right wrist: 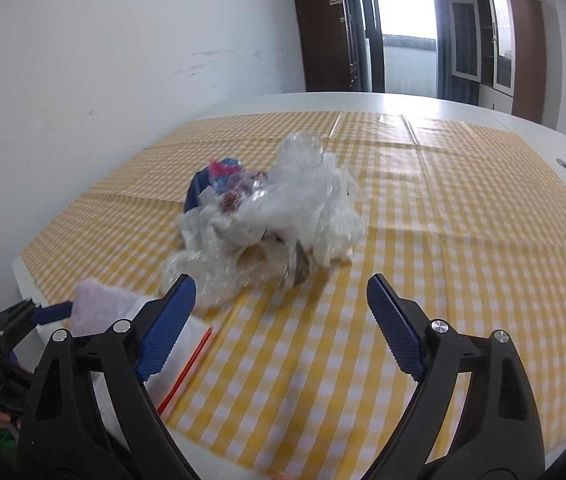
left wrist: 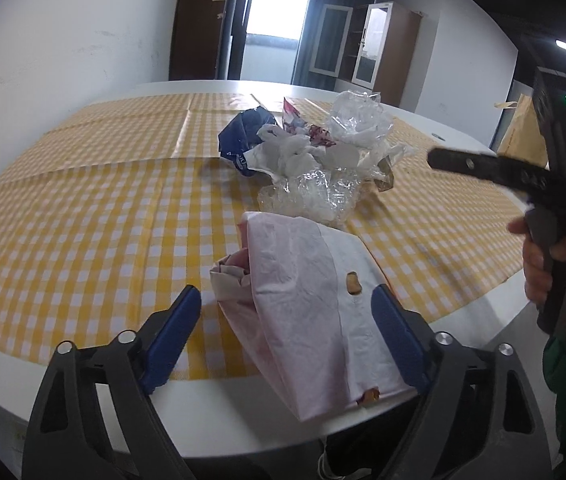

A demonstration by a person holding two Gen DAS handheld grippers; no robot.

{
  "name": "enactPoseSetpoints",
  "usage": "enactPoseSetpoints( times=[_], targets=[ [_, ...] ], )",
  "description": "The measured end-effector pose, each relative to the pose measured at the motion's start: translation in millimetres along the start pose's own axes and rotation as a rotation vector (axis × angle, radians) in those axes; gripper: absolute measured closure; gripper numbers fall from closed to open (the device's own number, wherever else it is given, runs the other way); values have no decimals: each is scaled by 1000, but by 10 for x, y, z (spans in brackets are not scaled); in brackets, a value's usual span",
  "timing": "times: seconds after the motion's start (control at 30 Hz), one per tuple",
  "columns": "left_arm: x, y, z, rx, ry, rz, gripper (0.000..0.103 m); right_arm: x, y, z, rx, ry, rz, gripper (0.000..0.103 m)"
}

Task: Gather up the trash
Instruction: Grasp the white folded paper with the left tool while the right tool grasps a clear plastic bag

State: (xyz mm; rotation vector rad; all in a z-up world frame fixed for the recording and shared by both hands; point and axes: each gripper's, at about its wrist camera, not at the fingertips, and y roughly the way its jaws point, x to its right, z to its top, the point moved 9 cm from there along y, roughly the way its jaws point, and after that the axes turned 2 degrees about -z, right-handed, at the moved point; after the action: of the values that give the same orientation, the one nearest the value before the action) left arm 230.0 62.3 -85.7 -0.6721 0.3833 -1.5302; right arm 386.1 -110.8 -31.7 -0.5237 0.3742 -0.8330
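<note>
A pile of trash [left wrist: 315, 160] lies mid-table on the yellow checked cloth [left wrist: 83, 216]: clear plastic wrap, white bags, a blue wrapper. It also shows in the right wrist view [right wrist: 267, 220]. A pale pink-and-white paper bag [left wrist: 303, 300] lies at the near table edge between the fingers of my left gripper [left wrist: 287, 300], which is open around it. The bag shows at lower left in the right wrist view [right wrist: 103, 304]. My right gripper [right wrist: 281, 292] is open and empty, just short of the pile; it appears at right in the left wrist view [left wrist: 455, 162].
The white table [left wrist: 211, 404] extends past the cloth on all sides. A brown paper bag [left wrist: 523, 132] stands at the far right. A white wall runs along the left; cabinets and a doorway are at the back.
</note>
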Motion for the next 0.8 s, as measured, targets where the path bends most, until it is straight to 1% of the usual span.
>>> enactPoseSetpoints(
  times=[0.07,0.13,0.2,0.27,0.4,0.43,0.47,0.5,0.53,0.57,0.63,0.67,0.73,0.8],
  targets=[
    [-18,36,-2,-14,-8,-9,30,15,94,139,5,-4,-2,23],
    [-38,65,-1,-23,-9,-12,35,38,188,281,8,-8,-6,24],
    [-55,96,-2,-34,-9,-14,42,55,290,412,10,-13,-10,27],
    [-52,122,-9,-47,-11,-28,51,64,385,518,11,-17,-13,28],
    [-44,193,5,-56,3,-36,59,104,583,672,-2,-18,-22,36],
    [-35,197,4,-52,11,-37,63,114,640,691,-10,-17,-25,40],
    [-22,207,-4,-54,20,-40,75,120,689,700,-19,-17,-26,43],
    [-15,211,-11,-54,24,-43,77,127,732,701,-27,-14,-27,49],
    [-14,202,-10,-47,23,-45,81,131,763,700,-33,-12,-27,57],
    [-20,197,-5,-44,24,-45,86,129,796,696,-41,-16,-27,62],
    [-24,179,14,-31,37,-34,92,105,840,687,-46,-25,-38,80],
    [-23,145,27,-20,38,-32,95,97,844,681,-46,-29,-43,83],
    [-21,65,57,6,30,-37,96,61,823,686,-38,-37,-41,87],
    [-34,-6,80,28,15,-37,98,45,768,714,-16,-41,-50,88]
  ],
)
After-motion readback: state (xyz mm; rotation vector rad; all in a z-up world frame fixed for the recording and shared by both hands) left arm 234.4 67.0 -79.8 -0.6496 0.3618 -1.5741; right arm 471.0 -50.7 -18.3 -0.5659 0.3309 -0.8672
